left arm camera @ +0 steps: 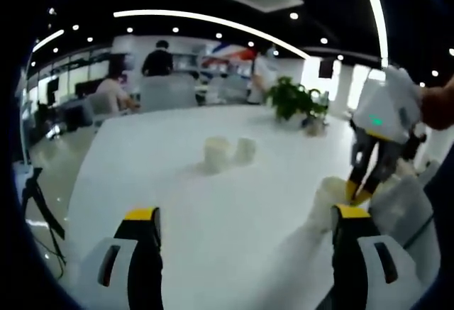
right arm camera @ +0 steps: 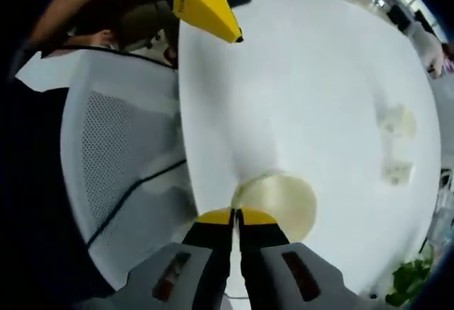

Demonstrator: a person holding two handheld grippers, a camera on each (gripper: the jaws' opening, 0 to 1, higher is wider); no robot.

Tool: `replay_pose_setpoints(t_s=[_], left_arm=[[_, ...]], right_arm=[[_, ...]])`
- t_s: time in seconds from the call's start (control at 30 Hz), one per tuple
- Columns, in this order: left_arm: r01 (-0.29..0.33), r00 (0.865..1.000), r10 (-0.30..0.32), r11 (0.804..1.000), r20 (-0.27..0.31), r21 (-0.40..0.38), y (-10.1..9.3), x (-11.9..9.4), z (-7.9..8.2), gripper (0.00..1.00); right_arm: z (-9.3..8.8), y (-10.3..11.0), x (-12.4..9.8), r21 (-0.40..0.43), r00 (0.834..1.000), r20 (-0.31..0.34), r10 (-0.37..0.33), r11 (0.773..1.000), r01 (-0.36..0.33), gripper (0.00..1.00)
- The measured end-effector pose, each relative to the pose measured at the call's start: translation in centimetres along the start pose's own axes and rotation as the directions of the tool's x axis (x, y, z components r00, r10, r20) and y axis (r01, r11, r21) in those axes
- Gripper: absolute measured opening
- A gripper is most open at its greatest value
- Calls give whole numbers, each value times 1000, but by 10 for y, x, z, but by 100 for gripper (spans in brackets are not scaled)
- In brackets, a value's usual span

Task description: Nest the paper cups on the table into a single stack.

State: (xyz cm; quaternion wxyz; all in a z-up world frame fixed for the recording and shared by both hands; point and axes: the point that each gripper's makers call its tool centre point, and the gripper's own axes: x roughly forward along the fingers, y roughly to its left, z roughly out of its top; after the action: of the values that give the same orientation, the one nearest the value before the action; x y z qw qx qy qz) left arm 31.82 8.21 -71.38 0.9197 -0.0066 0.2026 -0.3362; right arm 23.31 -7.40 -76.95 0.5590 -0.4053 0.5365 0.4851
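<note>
Two pale paper cups (left arm camera: 216, 152) (left arm camera: 245, 149) stand side by side in the middle of the white table (left arm camera: 163, 182). A third paper cup (left arm camera: 328, 195) stands nearer, at the right. My right gripper (left arm camera: 360, 191) comes down on that cup from the right. In the right gripper view I look into this cup's mouth (right arm camera: 280, 202), and my right gripper (right arm camera: 236, 216) is shut on its near rim. The other two cups (right arm camera: 396, 120) (right arm camera: 397, 172) lie farther off. My left gripper (left arm camera: 246, 214) is open above the table with nothing between its jaws.
A grey mesh chair (right arm camera: 120, 161) stands at the table's edge by the held cup. A potted plant (left arm camera: 294, 99) sits at the far side of the table. People sit and stand at desks beyond (left arm camera: 157, 60). A tripod (left arm camera: 39, 207) stands left of the table.
</note>
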Motion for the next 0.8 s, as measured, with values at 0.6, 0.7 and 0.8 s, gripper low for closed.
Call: replay_pose_setpoints(t_s=[0.6, 0.7, 0.8], left_arm=[[23, 1000, -23, 1000, 5, 13, -7, 4, 4, 98], [28, 1000, -28, 999, 8, 24, -9, 5, 8, 98], [20, 1000, -20, 1000, -13, 24, -7, 5, 6, 98]], right_arm=[[13, -7, -48, -10, 942, 325, 88, 996, -90, 41], [11, -24, -64, 40, 922, 385, 29, 998, -48, 55], [3, -40, -80, 69, 901, 434, -9, 997, -23, 58]])
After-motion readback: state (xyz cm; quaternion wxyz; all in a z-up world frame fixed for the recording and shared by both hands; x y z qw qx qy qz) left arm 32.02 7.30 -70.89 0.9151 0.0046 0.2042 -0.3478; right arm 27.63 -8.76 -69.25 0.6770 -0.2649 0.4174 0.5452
